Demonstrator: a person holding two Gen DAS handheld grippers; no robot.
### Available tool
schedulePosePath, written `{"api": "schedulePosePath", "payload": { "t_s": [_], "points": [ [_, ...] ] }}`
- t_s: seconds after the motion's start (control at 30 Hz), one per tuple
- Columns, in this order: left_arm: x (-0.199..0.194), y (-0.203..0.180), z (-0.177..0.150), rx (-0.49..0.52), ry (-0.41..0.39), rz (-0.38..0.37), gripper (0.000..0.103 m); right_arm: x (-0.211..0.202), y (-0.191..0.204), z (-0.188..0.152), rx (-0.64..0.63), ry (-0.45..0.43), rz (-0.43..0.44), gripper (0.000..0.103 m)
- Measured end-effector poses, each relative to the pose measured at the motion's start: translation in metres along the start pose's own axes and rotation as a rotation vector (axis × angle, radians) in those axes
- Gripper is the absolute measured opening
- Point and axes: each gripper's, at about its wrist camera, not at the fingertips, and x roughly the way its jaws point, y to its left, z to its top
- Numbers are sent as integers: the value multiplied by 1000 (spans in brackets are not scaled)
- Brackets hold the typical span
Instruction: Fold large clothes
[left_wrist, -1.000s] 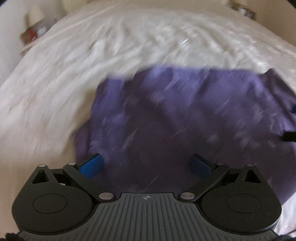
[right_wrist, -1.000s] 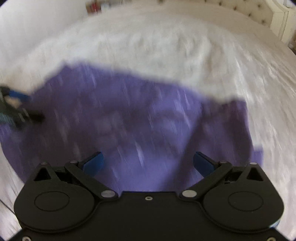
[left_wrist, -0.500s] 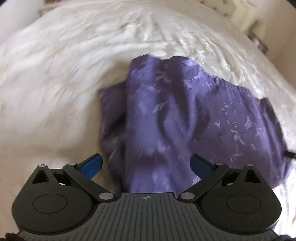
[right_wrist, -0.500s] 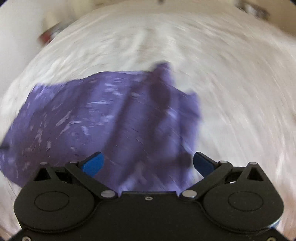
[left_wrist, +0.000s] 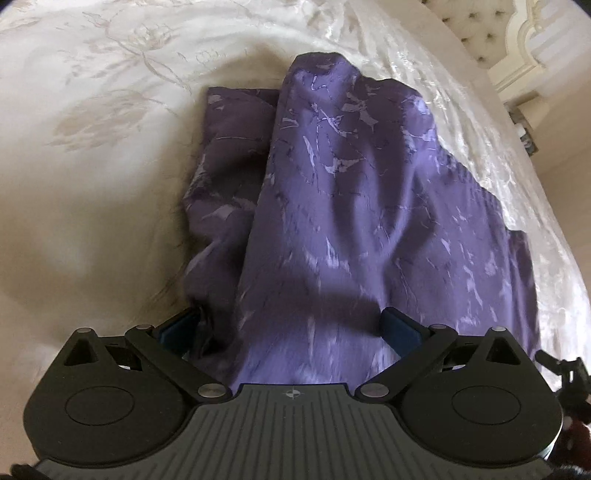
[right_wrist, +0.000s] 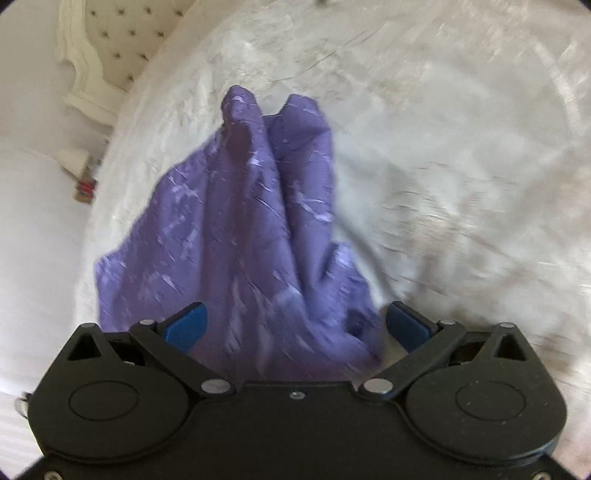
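A purple garment (left_wrist: 369, 206) with a pale marbled pattern lay bunched on a bed (left_wrist: 110, 110) covered in a cream embroidered spread. The left gripper (left_wrist: 291, 328) hung over the garment's near end, its blue fingers (left_wrist: 177, 330) spread wide with cloth lying between them, not pinched. The right gripper (right_wrist: 295, 321) was likewise wide open above a rumpled, blurred edge of the garment (right_wrist: 240, 229). Beyond the garment, at the bed's far corner, stood a white tufted headboard (left_wrist: 517, 33). Beside the bed, near the headboard, sat small blurred objects (right_wrist: 83, 173) too indistinct to name.
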Motion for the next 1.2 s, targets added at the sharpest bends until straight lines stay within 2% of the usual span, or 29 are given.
{"api": "schedulePosePath", "payload": {
  "t_s": [0.07, 0.2, 0.23, 0.3, 0.33, 0.37, 0.4, 0.43, 0.53, 0.67, 0.83, 1.07, 1.2],
  "points": [
    [1, 2, 1, -32, -16, -10, 102, 12, 1, 6, 33, 11, 38, 103],
    [2, 1, 4, -72, -2, 6, 102, 24, 2, 10, 63, 17, 30, 103],
    [2, -2, 4, -70, 6, 18, 100, 25, 2, 10, 70, 19, 25, 103],
    [-1, -6, 5, -59, 21, 18, 88, 23, 5, 9, 71, 27, 3, 97],
    [-1, -6, 6, -55, 23, 0, 75, 24, 8, 12, 62, 36, -27, 81],
    [-4, -6, 5, -55, 23, -21, 60, 22, 9, 12, 51, 45, -50, 61],
    [-7, -6, 5, -53, 26, -41, 52, 18, 9, 12, 48, 54, -47, 56],
    [-10, -8, 5, -46, 20, -54, 39, 16, 10, 12, 46, 60, -37, 45],
    [-18, -16, 5, -26, 7, -48, 29, 8, 26, 11, -29, 61, -60, 33],
    [-33, -19, 5, -57, -27, -77, 25, -5, 37, 12, -22, 45, -32, 29],
    [-57, -26, -8, -7, -42, -118, 24, -30, 45, -2, -46, 58, 5, 29],
    [-96, -11, -63, 14, 2, -138, 24, -67, 22, -45, -38, 137, -11, 29],
    [-102, 8, -93, 4, 40, -109, 26, -79, 5, -68, -11, 165, -64, 34]
  ]
}}
